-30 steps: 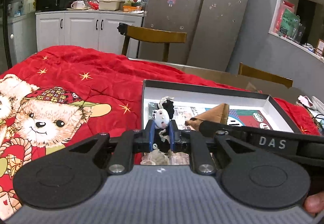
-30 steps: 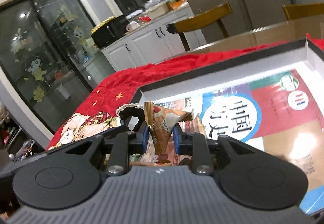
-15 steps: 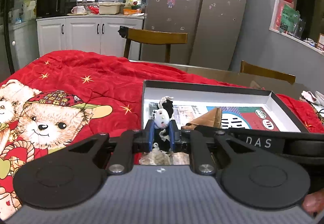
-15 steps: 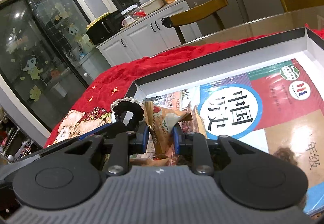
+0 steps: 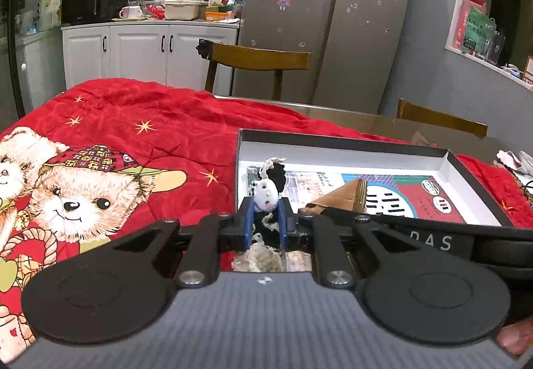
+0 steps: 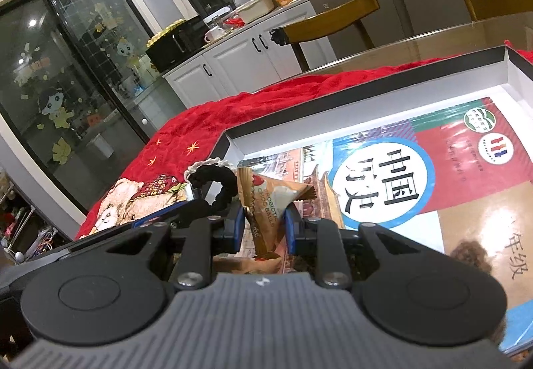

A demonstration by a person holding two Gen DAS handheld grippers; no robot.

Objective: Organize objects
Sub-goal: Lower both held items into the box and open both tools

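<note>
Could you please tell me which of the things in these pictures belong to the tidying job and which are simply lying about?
Job in hand:
- black scrunchie with white lace trim and a small white face charm, clamped in the left gripper
- brown pyramid-shaped snack packet, clamped in the right gripper
- shallow black-rimmed white box with the colourful textbook inside

Lying about:
- red teddy-bear blanket
- wooden chair
- steel fridge

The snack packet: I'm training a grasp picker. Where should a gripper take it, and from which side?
Across its puffed middle, coming along the box floor from its open front. The snack packet stands on end as a pyramid pouch; the right gripper pinches its flat faces there.
</note>
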